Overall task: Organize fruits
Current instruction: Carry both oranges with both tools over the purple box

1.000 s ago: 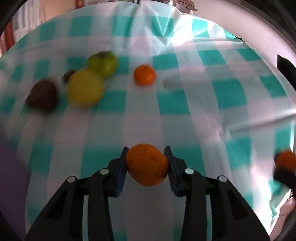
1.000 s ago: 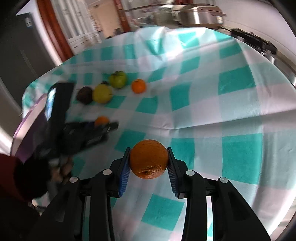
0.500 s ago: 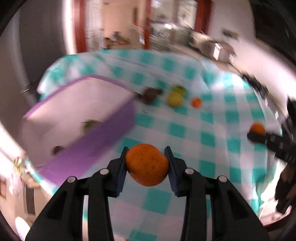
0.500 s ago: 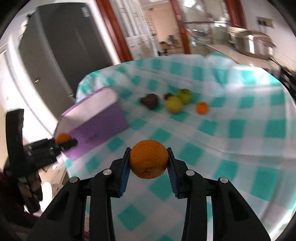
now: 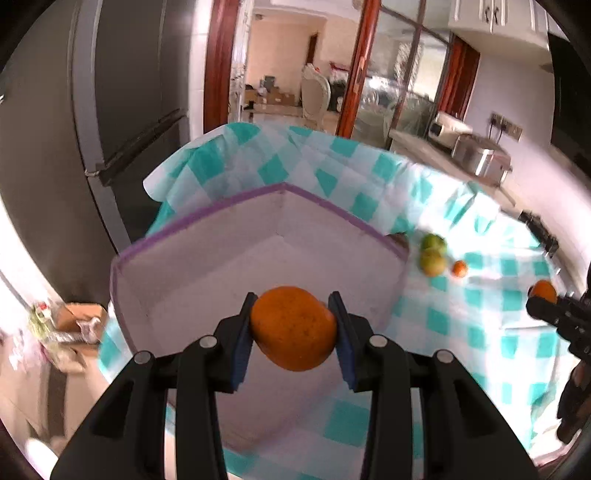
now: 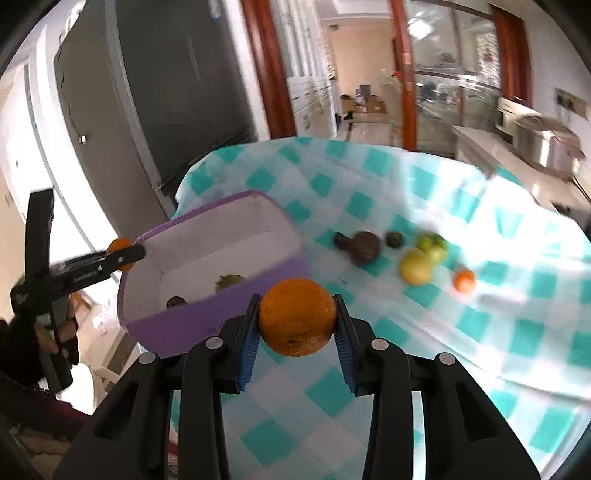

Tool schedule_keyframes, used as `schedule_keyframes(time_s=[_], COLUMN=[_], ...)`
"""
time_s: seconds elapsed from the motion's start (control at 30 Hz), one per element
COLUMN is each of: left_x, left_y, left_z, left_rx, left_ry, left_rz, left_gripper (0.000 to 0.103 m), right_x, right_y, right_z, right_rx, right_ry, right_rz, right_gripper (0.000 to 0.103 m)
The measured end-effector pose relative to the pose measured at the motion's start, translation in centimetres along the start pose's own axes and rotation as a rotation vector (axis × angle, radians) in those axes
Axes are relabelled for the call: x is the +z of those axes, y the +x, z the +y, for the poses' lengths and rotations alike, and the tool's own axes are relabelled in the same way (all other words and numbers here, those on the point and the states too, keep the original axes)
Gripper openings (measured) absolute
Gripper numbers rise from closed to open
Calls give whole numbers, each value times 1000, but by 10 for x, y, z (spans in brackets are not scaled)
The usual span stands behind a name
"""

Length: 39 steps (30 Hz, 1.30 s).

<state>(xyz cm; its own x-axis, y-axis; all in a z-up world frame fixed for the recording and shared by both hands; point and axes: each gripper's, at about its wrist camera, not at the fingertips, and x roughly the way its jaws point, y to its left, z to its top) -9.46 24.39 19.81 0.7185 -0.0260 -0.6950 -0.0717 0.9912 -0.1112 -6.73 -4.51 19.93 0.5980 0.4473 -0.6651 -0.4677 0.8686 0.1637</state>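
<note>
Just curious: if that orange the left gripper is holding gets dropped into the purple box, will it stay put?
Probably not at once: the orange looks round, so it would likely roll across the box floor. The walls should stop it. It looks firm between the pads.

A dark grey refrigerator (image 5: pixel 122 110) fills the nine to eleven o'clock side of the left wrist view. At twelve o'clock a red-brown wooden door frame (image 5: pixel 218 62) opens onto a peach-walled room holding a pale chair (image 5: pixel 314 94) and cardboard boxes (image 5: pixel 273 96). Glass panels (image 5: pixel 399 92) with a second wooden post run toward one o'clock. At two o'clock a white counter (image 5: pixel 436 151) carries a shiny metal appliance (image 5: pixel 480 158), below white cabinets (image 5: pixel 495 18) and a wall socket (image 5: pixel 506 125). Daylight washes the pale floor (image 6: pixel 365 129).
</note>
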Motion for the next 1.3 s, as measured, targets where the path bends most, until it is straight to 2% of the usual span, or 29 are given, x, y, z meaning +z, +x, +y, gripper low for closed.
schedule_keyframes(time_s=[0.13,0.23,0.33,0.37,0.5,0.63,0.77,0.87,0.97,1.17,1.23,1.3], left_x=[14,21,20,20,16,14,14,15,13,11,13,15], left_y=[37,72,106,118,146,171,187,197,203,212,218,218], left_z=[23,31,36,38,41,53,58,67,71,70,71,71], left_rx=[-14,-49,-78,-93,-121,-124,-125,-108,-104,-114,-115,-119], left_ry=[81,166,209,217,223,170,184,165,152,161,161,162], left_rz=[100,211,322,367,464,551,604,633,658,692,697,690], left_gripper=[39,39,39,39,39,39,39,40,40,41,45,56], right_x=[30,51,65,71,81,74,67,65,60,53,53,53], right_y=[53,101,139,152,202,241,272,292,306,322,324,325], right_z=[33,51,64,67,80,95,97,97,100,91,88,84], right_rx=[15,7,-20,-30,-83,-146,-175,-191,-220,-233,-229,-216], right_ry=[49,114,143,148,109,5,-38,-41,-99,-54,-36,-8], right_rz=[69,128,192,216,338,464,557,617,675,707,712,715], right_gripper=[37,37,37,37,37,37,37,37,38,39,39,39])
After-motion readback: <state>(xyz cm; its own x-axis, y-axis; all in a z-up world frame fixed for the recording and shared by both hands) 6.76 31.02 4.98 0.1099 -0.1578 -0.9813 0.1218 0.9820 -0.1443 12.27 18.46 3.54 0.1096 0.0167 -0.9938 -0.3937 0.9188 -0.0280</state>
